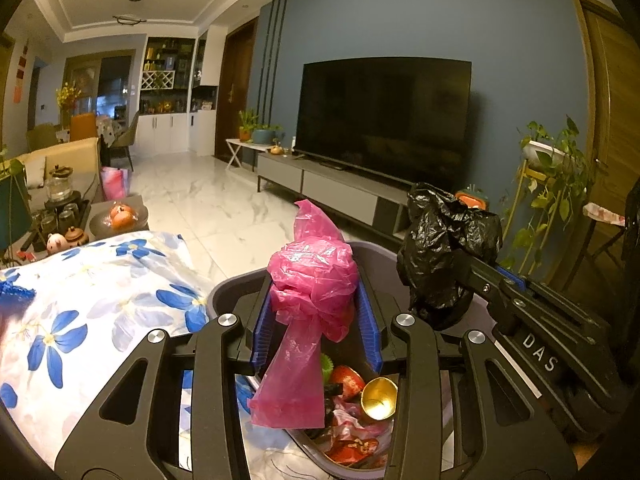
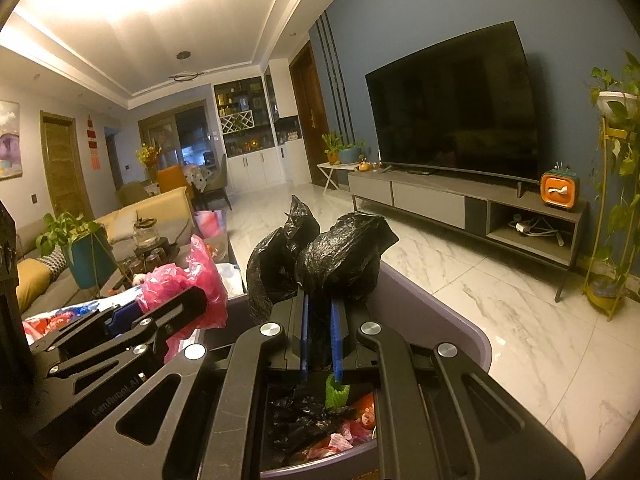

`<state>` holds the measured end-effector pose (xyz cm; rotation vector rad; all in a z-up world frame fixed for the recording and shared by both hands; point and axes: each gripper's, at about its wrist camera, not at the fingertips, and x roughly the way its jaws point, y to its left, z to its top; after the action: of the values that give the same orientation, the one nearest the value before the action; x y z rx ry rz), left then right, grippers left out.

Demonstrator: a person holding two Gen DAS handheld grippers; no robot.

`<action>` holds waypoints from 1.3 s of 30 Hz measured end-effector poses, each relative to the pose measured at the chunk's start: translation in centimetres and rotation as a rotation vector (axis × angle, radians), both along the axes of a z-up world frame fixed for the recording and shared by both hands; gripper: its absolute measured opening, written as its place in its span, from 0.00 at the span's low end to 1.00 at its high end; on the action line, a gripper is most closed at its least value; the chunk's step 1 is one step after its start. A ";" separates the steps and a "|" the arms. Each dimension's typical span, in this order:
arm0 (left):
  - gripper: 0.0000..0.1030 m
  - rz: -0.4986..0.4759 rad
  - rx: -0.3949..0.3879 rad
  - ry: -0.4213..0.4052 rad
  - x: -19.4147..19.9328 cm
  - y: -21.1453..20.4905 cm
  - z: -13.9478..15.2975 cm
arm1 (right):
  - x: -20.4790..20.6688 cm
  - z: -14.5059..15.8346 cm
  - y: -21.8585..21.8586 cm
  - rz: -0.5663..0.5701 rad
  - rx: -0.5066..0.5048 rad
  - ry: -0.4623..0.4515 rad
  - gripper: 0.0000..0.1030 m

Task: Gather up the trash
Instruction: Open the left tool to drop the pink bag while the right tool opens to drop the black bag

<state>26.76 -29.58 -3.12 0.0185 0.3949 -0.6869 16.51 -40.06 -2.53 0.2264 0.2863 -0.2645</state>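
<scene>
While both bags held over purple bin, job looks mostly done: left gripper fingers clamped on pink bag, right gripper pinching black bag; wrappers already binned, drop left.

One pink bag, one black bag, one bin, two tools.

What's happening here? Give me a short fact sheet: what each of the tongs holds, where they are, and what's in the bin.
left tongs: shut on pink plastic bag
right tongs: shut on black plastic bag
position: both held over the purple trash bin
bin contents: wrappers, a gold cup, a green ridged piece, black plastic
beside bin: blue-flowered cloth
background: television on a grey stand
</scene>
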 end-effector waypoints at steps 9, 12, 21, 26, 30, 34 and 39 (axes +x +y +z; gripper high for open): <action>0.38 -0.025 -0.004 0.012 0.2 -0.4 -0.4 | 0.3 -0.1 0.0 -0.004 0.002 -0.003 0.10; 0.42 -0.023 -0.003 0.019 0.3 -0.3 -0.6 | 0.6 -0.3 0.0 -0.003 0.009 -0.001 0.10; 0.74 0.000 -0.025 0.025 0.4 0.8 -0.8 | 0.8 -0.7 0.2 0.003 0.012 0.011 0.21; 0.81 0.065 -0.052 0.030 0.3 3.1 -0.4 | 0.4 -0.5 0.8 -0.005 0.000 -0.010 0.43; 0.87 0.134 -0.046 0.002 -0.5 5.2 0.0 | -0.2 -0.4 1.0 -0.006 0.011 -0.020 0.50; 0.89 0.200 -0.031 -0.018 -1.4 7.7 0.0 | -1.0 -0.2 1.4 -0.015 0.013 -0.039 0.66; 0.89 0.291 0.003 -0.017 -2.3 11.0 -0.1 | -1.9 -0.2 2.9 -0.012 0.005 -0.049 0.75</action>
<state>24.46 -18.63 -3.27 -0.0304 0.3730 -0.3986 14.65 -37.18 -2.74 0.2394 0.2374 -0.2702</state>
